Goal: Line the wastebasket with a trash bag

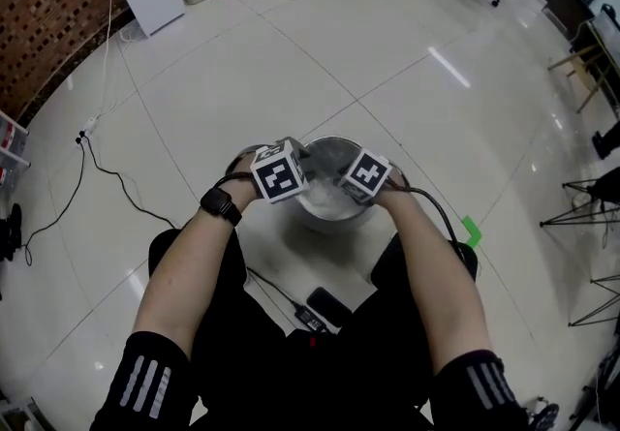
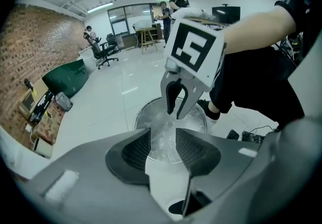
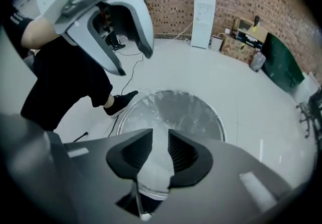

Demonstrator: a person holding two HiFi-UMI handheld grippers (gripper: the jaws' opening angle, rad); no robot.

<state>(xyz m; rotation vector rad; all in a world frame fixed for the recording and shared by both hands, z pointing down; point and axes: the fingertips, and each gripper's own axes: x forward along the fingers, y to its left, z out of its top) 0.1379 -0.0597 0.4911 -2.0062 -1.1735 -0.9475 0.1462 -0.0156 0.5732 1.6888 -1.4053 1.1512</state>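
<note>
The trash bag [image 3: 173, 112] is thin, slippery film (nearly weightless, I judge) lying in the wastebasket [image 1: 334, 218] on the floor before me. It is best taken by bunched folds at its hem. My right tongs [image 3: 160, 136] pinch a bunch. My left tongs [image 2: 163, 136] stand spread, with film between them. I cannot trace the hem.
</note>
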